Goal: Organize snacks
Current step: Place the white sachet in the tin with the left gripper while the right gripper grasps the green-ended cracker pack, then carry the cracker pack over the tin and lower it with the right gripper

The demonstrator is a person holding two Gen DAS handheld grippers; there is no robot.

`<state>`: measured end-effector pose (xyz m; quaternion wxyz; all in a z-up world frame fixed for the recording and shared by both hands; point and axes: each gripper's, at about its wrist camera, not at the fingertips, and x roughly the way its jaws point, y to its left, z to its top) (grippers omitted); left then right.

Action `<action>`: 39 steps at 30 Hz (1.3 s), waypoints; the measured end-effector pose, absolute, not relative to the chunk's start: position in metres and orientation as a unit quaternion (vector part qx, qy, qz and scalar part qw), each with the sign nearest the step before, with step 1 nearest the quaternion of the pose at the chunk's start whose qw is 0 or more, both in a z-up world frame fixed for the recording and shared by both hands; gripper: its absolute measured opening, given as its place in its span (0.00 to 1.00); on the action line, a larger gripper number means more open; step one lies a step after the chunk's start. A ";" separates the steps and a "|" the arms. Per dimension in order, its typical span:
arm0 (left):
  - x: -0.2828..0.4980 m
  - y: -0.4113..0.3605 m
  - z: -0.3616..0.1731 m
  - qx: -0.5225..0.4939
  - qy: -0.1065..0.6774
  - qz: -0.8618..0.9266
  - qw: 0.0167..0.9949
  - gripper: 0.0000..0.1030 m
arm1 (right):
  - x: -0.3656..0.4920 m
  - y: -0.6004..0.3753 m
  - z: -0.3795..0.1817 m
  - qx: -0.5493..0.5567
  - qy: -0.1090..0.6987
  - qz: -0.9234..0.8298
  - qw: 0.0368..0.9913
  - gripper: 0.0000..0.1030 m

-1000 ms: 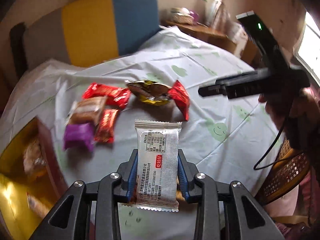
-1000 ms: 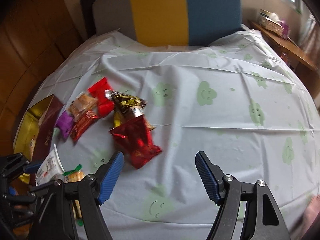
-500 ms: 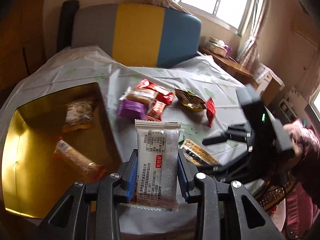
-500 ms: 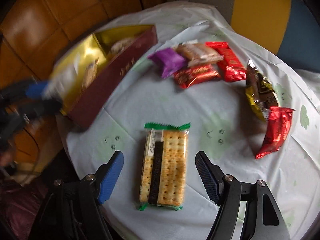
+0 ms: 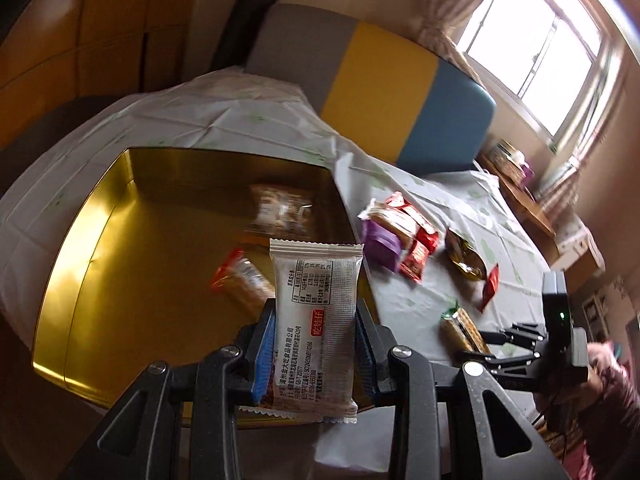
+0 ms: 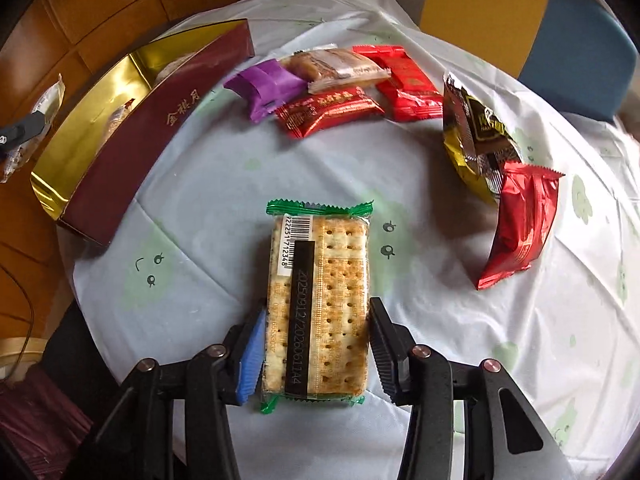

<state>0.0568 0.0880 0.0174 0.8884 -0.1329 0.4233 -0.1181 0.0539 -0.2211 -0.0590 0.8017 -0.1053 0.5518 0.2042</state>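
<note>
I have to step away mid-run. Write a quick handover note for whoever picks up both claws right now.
Left claw: shut on a white snack packet, held above the gold-lined box.
Right claw: closing around the cracker pack, which lies flat on the tablecloth.
Done: two snacks already lie in the box.
Left: drop the white packet in, lift the crackers, then box the purple packet, tan packet, three red packets and the gold-and-black bag.
</note>
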 end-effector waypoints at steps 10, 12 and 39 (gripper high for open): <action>0.083 0.107 -0.003 -0.227 0.463 -0.110 0.850 0.35 | 0.053 -0.220 -0.060 -0.113 0.550 0.208 0.801 0.48; 0.091 0.104 -0.004 -0.238 0.465 -0.115 0.845 0.34 | 0.052 -0.217 -0.060 -0.118 0.548 0.207 0.802 0.49; 0.133 0.048 -0.020 -0.146 0.504 -0.105 0.845 0.43 | 0.049 -0.209 -0.061 -0.139 0.541 0.208 0.803 0.52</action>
